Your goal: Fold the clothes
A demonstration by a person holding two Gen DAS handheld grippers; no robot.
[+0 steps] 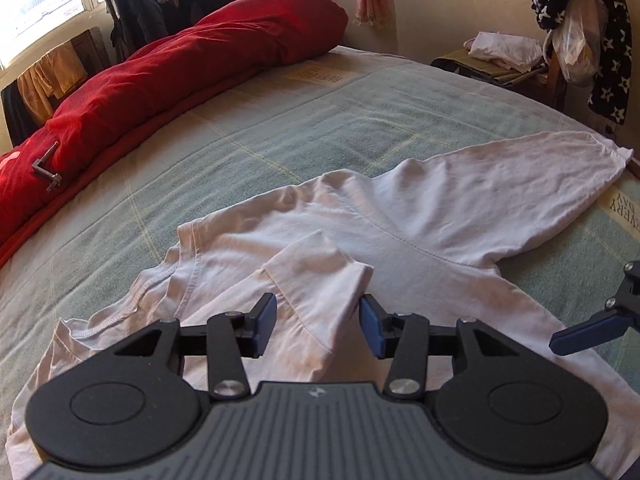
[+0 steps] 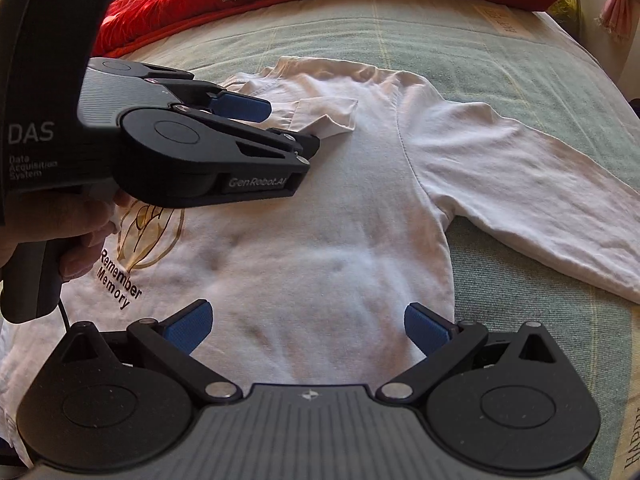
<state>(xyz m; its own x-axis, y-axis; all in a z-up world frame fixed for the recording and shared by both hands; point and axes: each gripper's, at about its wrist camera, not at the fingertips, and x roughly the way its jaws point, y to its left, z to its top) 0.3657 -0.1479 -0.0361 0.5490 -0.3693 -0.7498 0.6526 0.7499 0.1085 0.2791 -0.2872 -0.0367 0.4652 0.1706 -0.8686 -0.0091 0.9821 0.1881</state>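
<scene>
Hovering open, both tongs hold nothing above the shirt.

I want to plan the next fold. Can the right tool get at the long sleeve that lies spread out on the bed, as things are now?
Probably yes. The right tool is open and empty above the shirt, and the sleeve lies flat on the bed to its right, with nothing on it. The left tool is on the other side.

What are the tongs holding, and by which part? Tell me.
Nothing. Left tongs stand open around the folded sleeve; right tongs are open above the white shirt.
</scene>
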